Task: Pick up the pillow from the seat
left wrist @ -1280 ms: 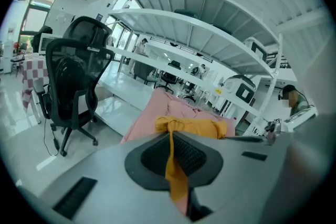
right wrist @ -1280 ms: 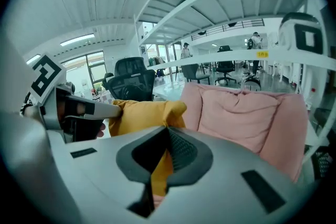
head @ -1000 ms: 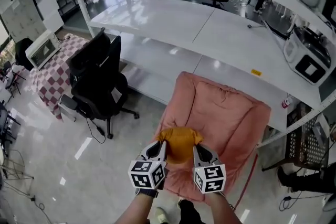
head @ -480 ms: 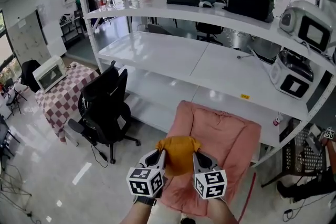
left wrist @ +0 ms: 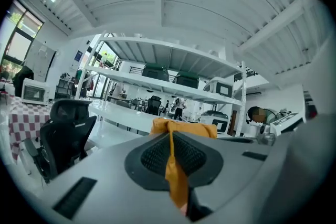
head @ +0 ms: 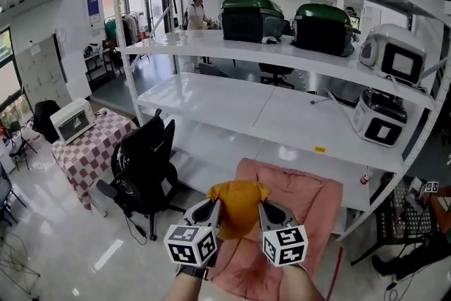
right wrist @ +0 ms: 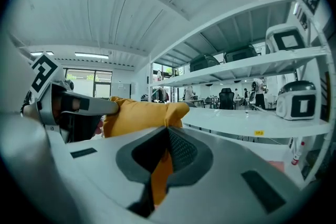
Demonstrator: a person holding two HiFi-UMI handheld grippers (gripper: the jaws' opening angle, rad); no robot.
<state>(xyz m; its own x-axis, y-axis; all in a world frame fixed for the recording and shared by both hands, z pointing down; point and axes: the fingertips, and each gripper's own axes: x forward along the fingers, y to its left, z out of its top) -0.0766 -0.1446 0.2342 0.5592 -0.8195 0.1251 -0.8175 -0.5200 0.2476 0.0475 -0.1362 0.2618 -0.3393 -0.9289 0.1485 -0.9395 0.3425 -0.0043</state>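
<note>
The pillow (head: 238, 202) hangs between the two claws; the left claw (head: 213, 208) pinches its edge at 9 o'clock, the right claw (head: 263, 209) at 3 o'clock; the seat (head: 310, 197) lies below and behind the pillow, toward 4 o'clock; the office chair (head: 144, 166) stands left of the seat, at 10 o'clock; the shelving rack (head: 282, 106) runs behind both; two bins (head: 250, 14) sit on its upper shelf at 12 o'clock; a microwave (head: 70, 120) rests on a counter (head: 91, 151) far left, at 9 o'clock.
</note>
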